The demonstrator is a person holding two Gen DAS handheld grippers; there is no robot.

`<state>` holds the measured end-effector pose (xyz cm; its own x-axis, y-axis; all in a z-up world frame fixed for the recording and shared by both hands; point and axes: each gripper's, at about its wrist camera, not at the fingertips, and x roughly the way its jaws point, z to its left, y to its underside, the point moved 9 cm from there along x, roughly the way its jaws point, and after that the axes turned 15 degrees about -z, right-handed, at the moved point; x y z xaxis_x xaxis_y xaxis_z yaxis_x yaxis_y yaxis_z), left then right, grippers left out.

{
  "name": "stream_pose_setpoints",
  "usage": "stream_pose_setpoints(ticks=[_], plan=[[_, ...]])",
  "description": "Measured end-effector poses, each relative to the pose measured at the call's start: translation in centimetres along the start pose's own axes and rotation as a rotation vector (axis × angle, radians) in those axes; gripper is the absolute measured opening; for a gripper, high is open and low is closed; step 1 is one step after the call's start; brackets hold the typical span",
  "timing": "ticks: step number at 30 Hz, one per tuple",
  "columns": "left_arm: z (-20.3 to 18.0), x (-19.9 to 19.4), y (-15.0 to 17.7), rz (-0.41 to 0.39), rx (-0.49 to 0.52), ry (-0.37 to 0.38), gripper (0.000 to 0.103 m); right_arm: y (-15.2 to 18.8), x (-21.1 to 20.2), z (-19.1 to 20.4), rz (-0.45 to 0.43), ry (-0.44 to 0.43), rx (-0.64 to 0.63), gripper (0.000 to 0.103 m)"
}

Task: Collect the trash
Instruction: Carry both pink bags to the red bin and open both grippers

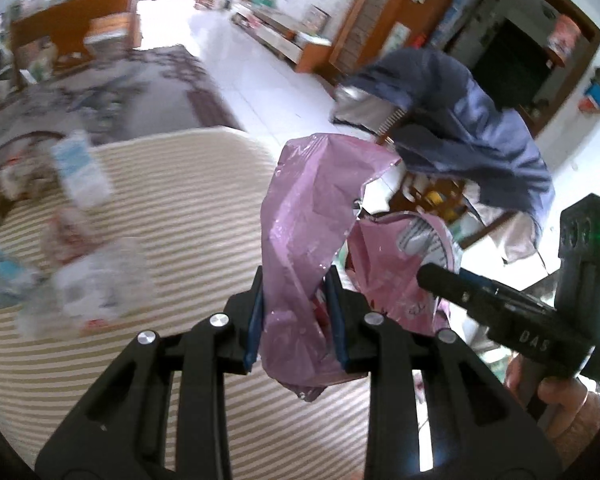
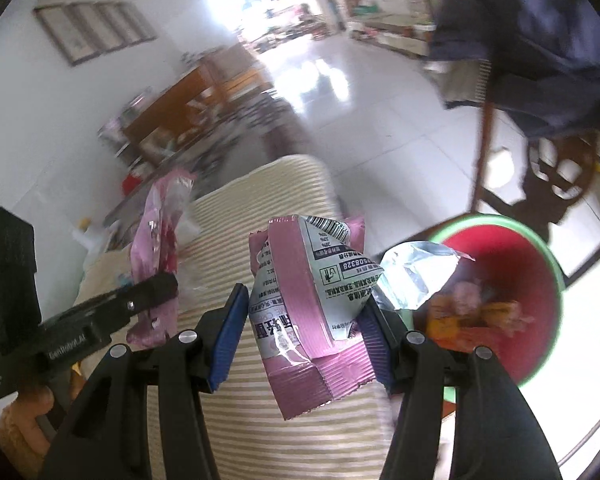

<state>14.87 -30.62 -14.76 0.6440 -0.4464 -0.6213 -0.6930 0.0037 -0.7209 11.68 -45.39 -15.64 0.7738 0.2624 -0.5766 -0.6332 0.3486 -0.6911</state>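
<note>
My left gripper [image 1: 296,312] is shut on a crumpled pink plastic wrapper [image 1: 300,232], held above the striped tablecloth [image 1: 180,200]. My right gripper [image 2: 304,328] is shut on a pink and silver snack packet [image 2: 300,304], torn open with a silver flap [image 2: 416,276]. Both are lifted near the table's right edge. A red bin with a green rim [image 2: 512,280] stands on the floor to the right, with wrappers inside. More trash lies blurred on the table at left: a white and blue carton [image 1: 80,168] and crumpled packets [image 1: 96,284].
A wooden chair draped with a blue jacket [image 1: 460,120] stands close behind the table's right edge, also in the right wrist view [image 2: 540,52]. White tiled floor [image 2: 380,120] lies beyond. Each gripper shows in the other's view, the right [image 1: 500,308] and the left [image 2: 100,312].
</note>
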Motion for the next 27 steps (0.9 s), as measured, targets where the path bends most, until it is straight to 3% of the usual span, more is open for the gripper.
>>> stream_pose_setpoints(ticks=[7,16,18,20,25,27], plan=[[-6.9,5.9,2.1,0.127,0.08,0.101,0.027,-1.7,-3.4,-8.7,-0.063,0.13,0.131,0.054],[-12.8,10.9,4.6,0.239,0.218,0.162,0.028,-1.9,-5.6,-14.2,-0.089,0.212,0.23,0.054],[-13.6,11.6,5.0,0.256,0.232,0.169,0.034,-1.8,-5.6,-14.9,-0.085,0.214,0.24,0.054],[-14.0,12.1,5.4,0.27,0.231,0.17,0.059,-1.7,-5.4,-15.1,-0.078,0.212,0.244,0.054],[-13.2,12.1,5.3,0.273,0.174,0.153,0.063,-1.7,-4.7,-15.0,-0.063,0.2,0.241,0.054],[-12.3,11.6,4.8,0.258,0.144,0.139,0.071,-1.8,-4.3,-14.8,-0.058,0.189,0.241,0.055]])
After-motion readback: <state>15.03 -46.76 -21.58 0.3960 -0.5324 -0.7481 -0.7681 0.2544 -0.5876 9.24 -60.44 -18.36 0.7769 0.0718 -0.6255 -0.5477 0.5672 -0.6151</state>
